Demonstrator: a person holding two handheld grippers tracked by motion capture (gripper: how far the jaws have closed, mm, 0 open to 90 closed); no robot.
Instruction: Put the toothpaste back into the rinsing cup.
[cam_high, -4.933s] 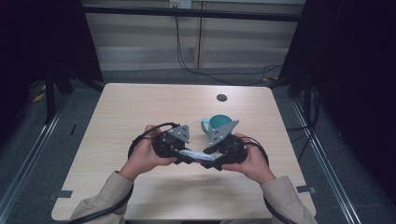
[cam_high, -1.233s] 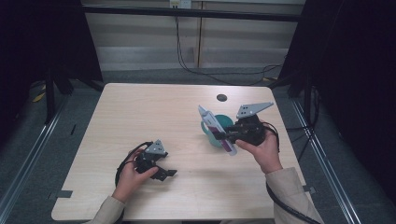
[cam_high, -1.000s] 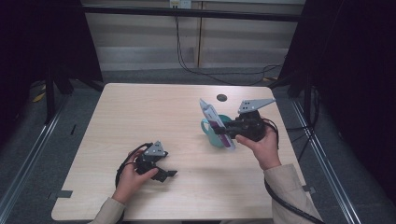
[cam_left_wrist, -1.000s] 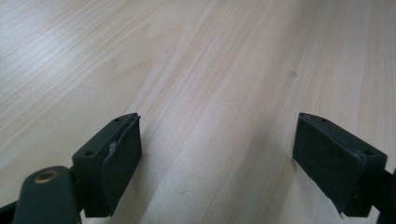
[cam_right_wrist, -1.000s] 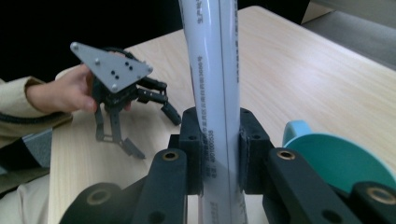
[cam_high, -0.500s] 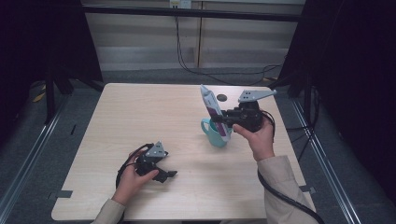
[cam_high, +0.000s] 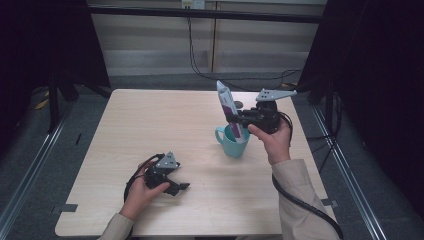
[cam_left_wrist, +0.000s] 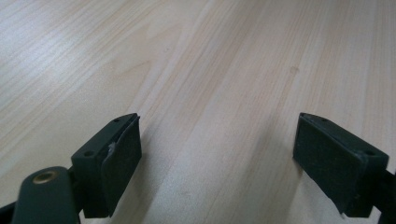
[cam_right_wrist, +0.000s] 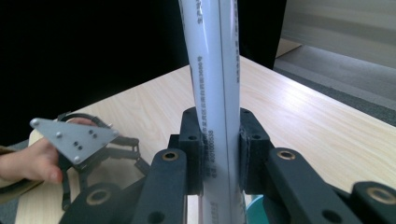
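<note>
Wood tabletop (cam_high: 150, 125): R claw (cam_high: 234, 118) clamps tube (cam_high: 229, 109) w/ lower end in teal mug (cam_high: 231, 142); L claw (cam_high: 177, 187) open, empty.

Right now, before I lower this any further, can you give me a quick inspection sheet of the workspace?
Surface: pale wooden table, bare and dry where visible.
Job's things: white tube with purple print, held near upright, its lower end in the teal mug; the mug stands upright on the table.
Clutter: a small dark round mark on the table behind the mug; nothing else seen.
Grippers: right tool shut on the tube; left tool open, holding nothing, low over the tabletop.
Cables: one black cable trails along the right forearm, another loops by the left hand.
Surroundings: dark frame posts at the sides, grey floor, pale wall panels with hanging wires behind.
</note>
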